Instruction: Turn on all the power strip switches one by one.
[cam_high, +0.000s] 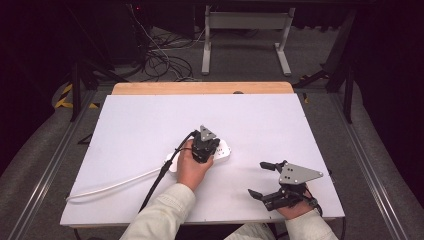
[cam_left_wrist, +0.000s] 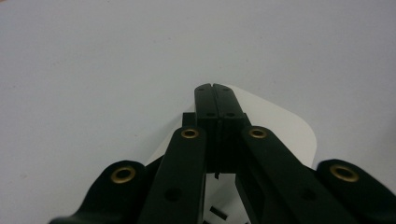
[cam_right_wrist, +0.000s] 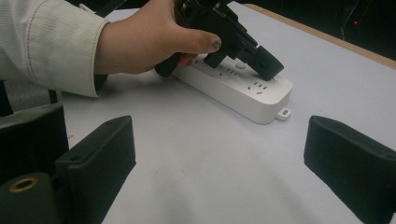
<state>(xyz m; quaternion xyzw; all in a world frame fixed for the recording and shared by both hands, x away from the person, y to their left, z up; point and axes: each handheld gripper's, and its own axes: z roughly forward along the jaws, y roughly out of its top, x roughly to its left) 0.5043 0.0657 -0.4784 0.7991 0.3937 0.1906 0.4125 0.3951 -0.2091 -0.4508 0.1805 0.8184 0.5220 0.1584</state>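
A white power strip (cam_high: 223, 148) (cam_right_wrist: 243, 95) lies near the middle of the white table (cam_high: 150, 120). Its white cord (cam_high: 115, 184) trails off to the front left. My left gripper (cam_high: 212, 151) is shut and tilts down, with its tips on the strip's top face. In the left gripper view the jaws (cam_left_wrist: 215, 88) meet along a thin seam above the strip's rounded end (cam_left_wrist: 289, 130). The right gripper view shows the left hand (cam_right_wrist: 149, 39) holding the left gripper (cam_right_wrist: 267, 65) against the sockets. My right gripper (cam_high: 261, 179) (cam_right_wrist: 224, 154) is open and empty at the front right, facing the strip.
A bare wooden strip (cam_high: 200, 88) edges the table's far side. Beyond it, loose cables (cam_high: 165, 60) lie on the floor beside a grey metal frame (cam_high: 245, 22). The white tabletop (cam_right_wrist: 210, 177) stretches between my right gripper and the strip.
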